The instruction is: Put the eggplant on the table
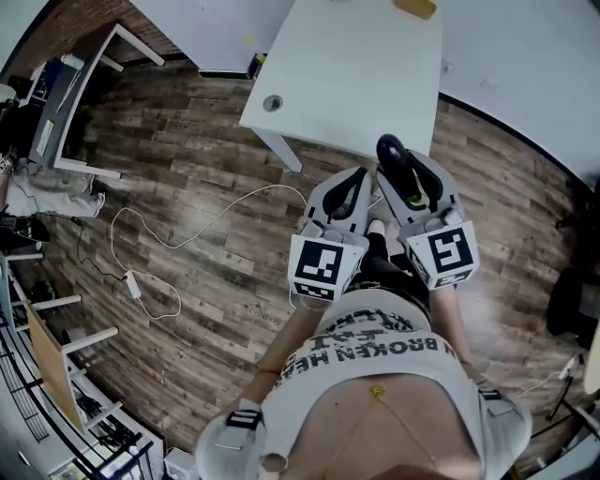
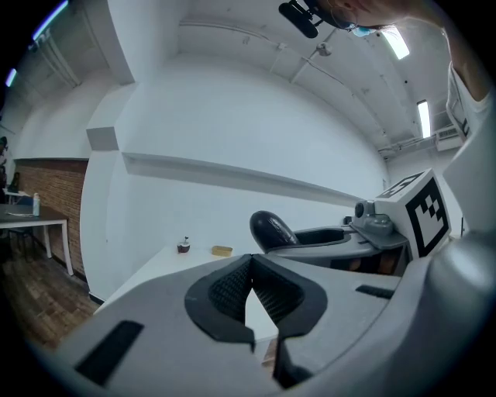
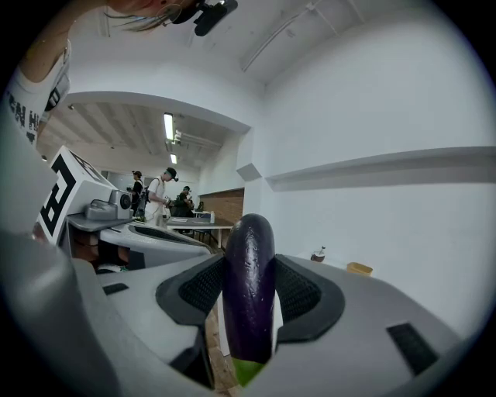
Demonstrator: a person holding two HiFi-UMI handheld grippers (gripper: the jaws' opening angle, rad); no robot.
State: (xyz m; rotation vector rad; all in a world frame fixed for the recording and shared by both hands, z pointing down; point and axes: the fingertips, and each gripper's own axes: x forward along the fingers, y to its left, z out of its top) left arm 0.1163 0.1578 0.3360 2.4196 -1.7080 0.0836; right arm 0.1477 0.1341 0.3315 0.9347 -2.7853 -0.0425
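The eggplant (image 3: 249, 287) is clamped lengthwise between the pads of the right gripper (image 1: 412, 173), its dark tip poking past the jaws toward twelve o'clock and meeting the near edge of the white table (image 1: 356, 66) in the head view. Below lies wood-plank floor (image 1: 187, 178). The left gripper (image 1: 343, 195) rides just beside at nine o'clock, jaws closed on nothing — a yellow block (image 1: 415, 7) sits at the table's far end, and a white cable (image 1: 187, 234) loops at eight o'clock.

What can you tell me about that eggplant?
The eggplant is dark purple, glossy and smooth, with a green stem end. The right gripper clamps it between black pads. Its rounded tip juts forward past them, with the stem end toward the gripper's body. It hangs in the air, not yet on the white table.
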